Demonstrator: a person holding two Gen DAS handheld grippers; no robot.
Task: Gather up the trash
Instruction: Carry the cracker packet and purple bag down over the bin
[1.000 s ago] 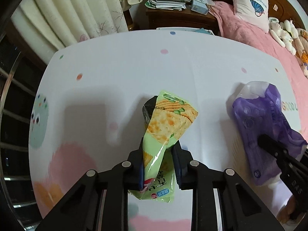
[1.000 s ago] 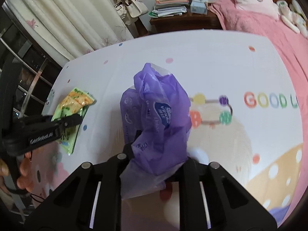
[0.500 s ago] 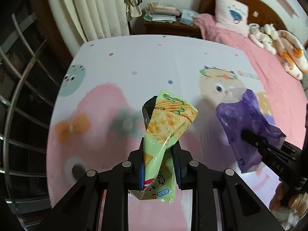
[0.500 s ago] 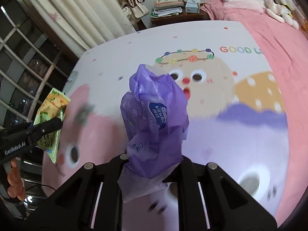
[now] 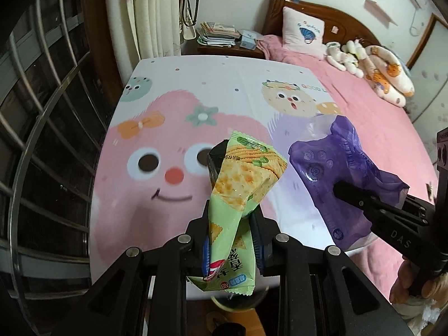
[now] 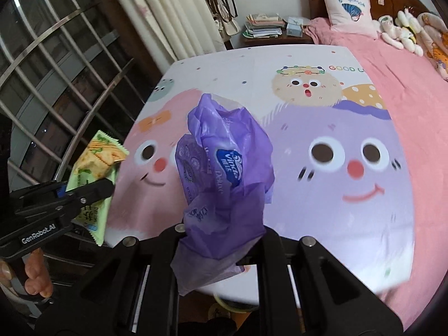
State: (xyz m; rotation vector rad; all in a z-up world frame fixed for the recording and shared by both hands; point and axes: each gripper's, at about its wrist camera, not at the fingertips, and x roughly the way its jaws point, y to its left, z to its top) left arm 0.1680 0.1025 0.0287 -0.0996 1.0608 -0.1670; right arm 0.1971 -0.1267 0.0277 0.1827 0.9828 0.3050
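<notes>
Clamping a green plastic cracker wrapper point(image 5: 240, 193) between closed fingers, the left gripper point(image 5: 232, 221) hangs above the cartoon-printed sheet point(image 5: 196, 89). Just beside it, the right gripper point(image 6: 224, 232) pinches a crumpled purple plastic tissue bag point(image 6: 226, 168), also aloft.

Glowing evenly under soft indoor light, perhaps from overhead; smearing with motion blur across the printed sheet point(image 6: 322, 151); bending and darkening at fisheye edges.
</notes>
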